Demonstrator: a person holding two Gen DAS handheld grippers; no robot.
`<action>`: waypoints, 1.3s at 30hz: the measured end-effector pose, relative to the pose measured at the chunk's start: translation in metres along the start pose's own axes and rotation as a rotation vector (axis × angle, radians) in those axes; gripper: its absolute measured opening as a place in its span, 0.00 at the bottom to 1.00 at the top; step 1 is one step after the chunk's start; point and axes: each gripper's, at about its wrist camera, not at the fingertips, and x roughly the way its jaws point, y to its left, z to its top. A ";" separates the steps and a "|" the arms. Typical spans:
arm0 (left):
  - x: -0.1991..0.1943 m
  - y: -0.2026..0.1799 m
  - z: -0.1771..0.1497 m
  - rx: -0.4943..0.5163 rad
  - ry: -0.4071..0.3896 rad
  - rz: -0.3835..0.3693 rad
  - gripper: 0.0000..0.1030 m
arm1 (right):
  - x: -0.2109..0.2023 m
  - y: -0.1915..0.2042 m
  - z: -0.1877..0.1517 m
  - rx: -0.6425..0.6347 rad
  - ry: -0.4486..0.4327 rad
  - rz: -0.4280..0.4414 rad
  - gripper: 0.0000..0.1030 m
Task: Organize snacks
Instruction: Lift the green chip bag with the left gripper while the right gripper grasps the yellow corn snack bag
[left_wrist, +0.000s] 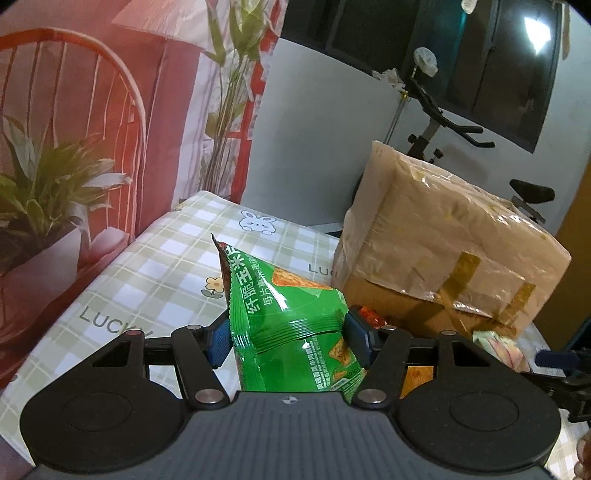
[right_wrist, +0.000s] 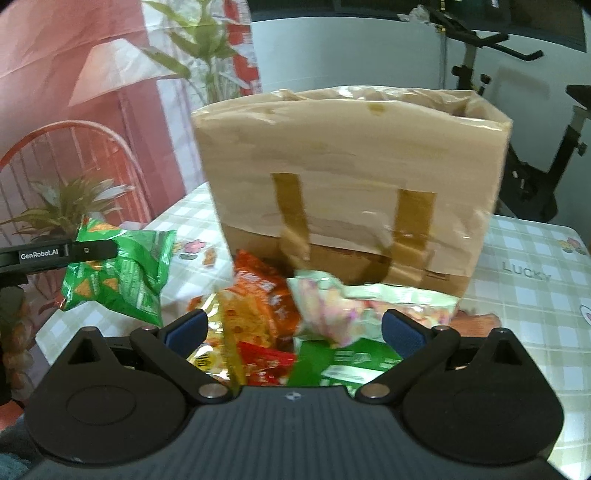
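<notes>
My left gripper (left_wrist: 288, 334) is shut on a green snack bag (left_wrist: 291, 295), its blue pads pinching the bag's middle and holding it above the checked tablecloth (left_wrist: 147, 280). In the right wrist view the same green snack bag (right_wrist: 122, 273) hangs at the left from the left gripper (right_wrist: 105, 253). My right gripper (right_wrist: 293, 332) stands open over a pile of snacks: an orange bag (right_wrist: 266, 295), a pastel bag (right_wrist: 332, 310), a red packet (right_wrist: 266, 365) and a green packet (right_wrist: 347, 362). Its pads touch none of them. An open-topped cardboard box (right_wrist: 351, 177) stands just behind the pile.
The cardboard box (left_wrist: 443, 251) fills the table's right side. A printed backdrop with a chair and plants (left_wrist: 74, 147) hangs along the left. An exercise bike (right_wrist: 517, 110) stands behind the table. Bare tablecloth (right_wrist: 535, 295) lies right of the box.
</notes>
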 end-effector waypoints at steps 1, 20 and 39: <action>-0.004 0.002 -0.001 0.003 0.001 -0.003 0.63 | 0.001 0.005 0.000 -0.010 0.003 0.010 0.99; 0.004 0.015 -0.026 0.006 0.095 -0.008 0.70 | 0.056 0.057 -0.018 -0.137 0.197 0.133 0.88; 0.028 0.063 -0.035 -0.376 0.127 0.015 0.85 | 0.057 0.048 -0.022 -0.108 0.210 0.169 0.84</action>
